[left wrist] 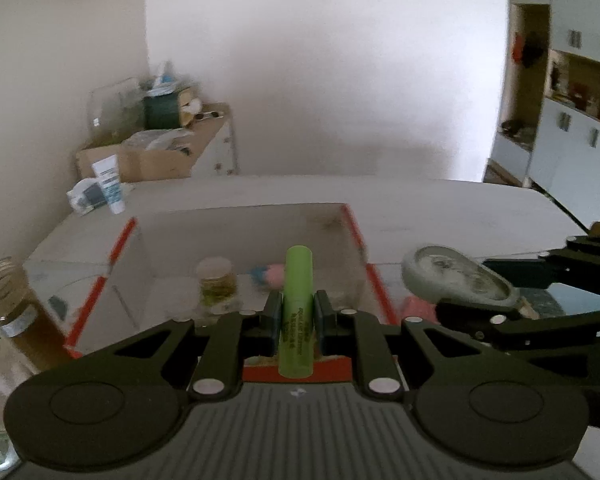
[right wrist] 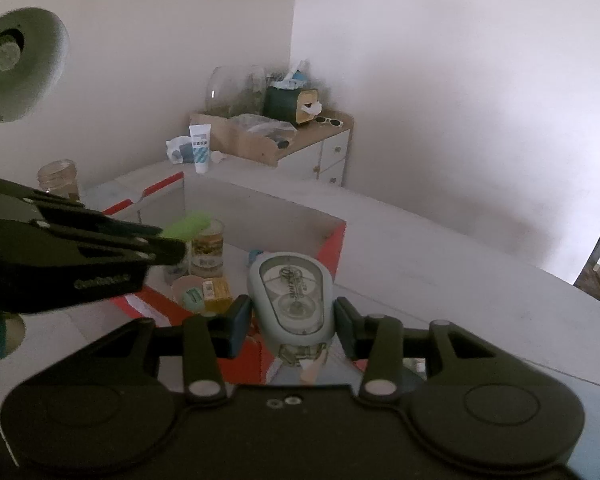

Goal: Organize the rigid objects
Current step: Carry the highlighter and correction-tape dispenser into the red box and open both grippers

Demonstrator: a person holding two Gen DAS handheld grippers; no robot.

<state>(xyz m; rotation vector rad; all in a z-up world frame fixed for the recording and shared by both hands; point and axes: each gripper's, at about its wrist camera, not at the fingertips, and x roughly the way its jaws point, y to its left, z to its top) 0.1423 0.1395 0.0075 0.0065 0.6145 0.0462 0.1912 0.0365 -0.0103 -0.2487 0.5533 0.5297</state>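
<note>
My left gripper [left wrist: 297,312] is shut on a green lip-balm tube [left wrist: 297,304], upright, held over the near edge of a white and red cardboard box [left wrist: 236,224]. My right gripper [right wrist: 292,320] is shut on a pale grey-green correction tape dispenser [right wrist: 291,300], held just right of the box [right wrist: 328,240]. The dispenser also shows in the left wrist view [left wrist: 452,276], and the green tube in the right wrist view [right wrist: 188,224]. Inside the box stand a small glass jar [left wrist: 217,280], a pink and blue item [left wrist: 269,274] and a yellow pack [right wrist: 217,289].
The box sits on a white table [left wrist: 460,208]. An amber glass jar [left wrist: 8,312] stands left of the box. A white tube [left wrist: 110,182] and a crumpled packet lie at the far left corner. A cluttered side cabinet [right wrist: 320,140] stands beyond the table.
</note>
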